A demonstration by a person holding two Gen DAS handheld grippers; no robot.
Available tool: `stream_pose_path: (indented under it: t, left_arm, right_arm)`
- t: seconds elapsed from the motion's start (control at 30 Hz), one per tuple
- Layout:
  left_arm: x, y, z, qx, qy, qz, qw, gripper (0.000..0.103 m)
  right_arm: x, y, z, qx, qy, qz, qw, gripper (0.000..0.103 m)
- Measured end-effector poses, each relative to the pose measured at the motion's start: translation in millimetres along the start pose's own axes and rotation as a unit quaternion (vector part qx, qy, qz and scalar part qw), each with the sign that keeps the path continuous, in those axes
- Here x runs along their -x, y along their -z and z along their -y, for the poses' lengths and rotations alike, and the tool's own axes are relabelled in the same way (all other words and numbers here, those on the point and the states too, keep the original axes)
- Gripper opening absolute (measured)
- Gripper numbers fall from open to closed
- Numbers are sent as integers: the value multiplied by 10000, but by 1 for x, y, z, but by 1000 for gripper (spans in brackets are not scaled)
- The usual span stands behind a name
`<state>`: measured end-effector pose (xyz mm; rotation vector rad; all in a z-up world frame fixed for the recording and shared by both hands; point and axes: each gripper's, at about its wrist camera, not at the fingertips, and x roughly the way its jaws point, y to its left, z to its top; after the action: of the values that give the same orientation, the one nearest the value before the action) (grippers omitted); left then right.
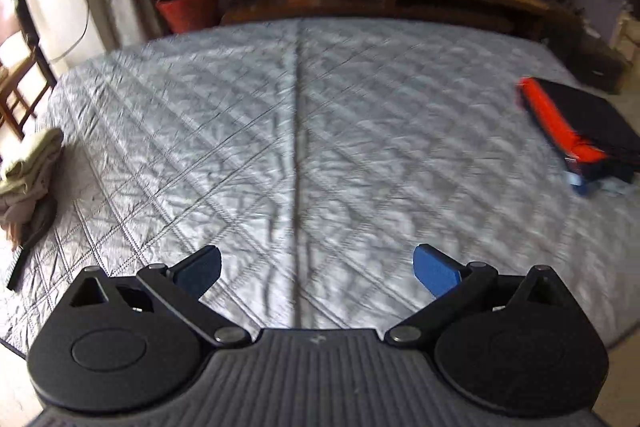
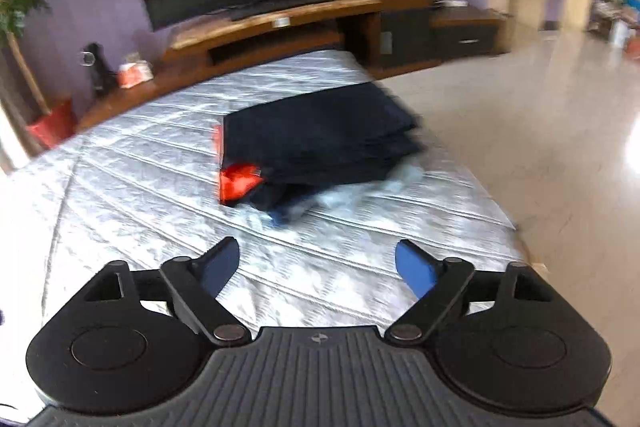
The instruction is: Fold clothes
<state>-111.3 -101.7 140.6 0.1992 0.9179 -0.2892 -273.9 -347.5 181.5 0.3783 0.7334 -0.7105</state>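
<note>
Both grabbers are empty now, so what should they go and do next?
Probably swing the left hand-held gripper toward the unfolded beige clothes heaped at the mattress edge. The dark folded garment with orange trim already lies flat, and both the left and the right hand-held gripper are open and empty.

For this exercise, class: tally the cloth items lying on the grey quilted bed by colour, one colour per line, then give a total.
Dark navy folded garment with orange trim: 1
Beige crumpled clothes pile: 1, pieces within it unclear
Total: 2
</note>
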Motion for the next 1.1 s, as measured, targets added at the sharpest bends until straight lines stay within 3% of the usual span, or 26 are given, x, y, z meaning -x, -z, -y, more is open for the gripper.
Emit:
stream_pose_path:
  t: [0.07, 0.17, 0.27, 0.37, 0.5, 0.77, 1.1]
  left_arm:
    - [25, 10, 18, -125, 90, 75, 9999, 102]
    - [54, 22, 43, -268, 325, 175, 9990, 102]
    - [72, 29, 52, -411, 481, 210, 9978, 102]
    - [80, 43, 75, -616, 506, 214, 9966, 102]
    - [91, 55, 81, -821, 509, 181, 9952, 102]
    - [107, 66, 92, -996, 463, 233, 9937, 102]
    - [121, 76, 102, -1133, 433, 182, 9924, 102]
  right_arm:
    - [17, 3, 0, 105, 395, -49, 9992, 89]
    - [44, 2, 7, 32, 252, 56, 9997, 91]
    - [59, -1, 7, 147, 295, -17, 9995, 100]
    - [82, 5, 5, 336, 445, 179, 9983, 100]
    - [106, 12, 9, 295, 316, 391, 9983, 100]
    - [122, 24, 13, 242, 354, 200, 9989, 100]
    - [117, 41, 37, -340, 124, -142, 9992, 100]
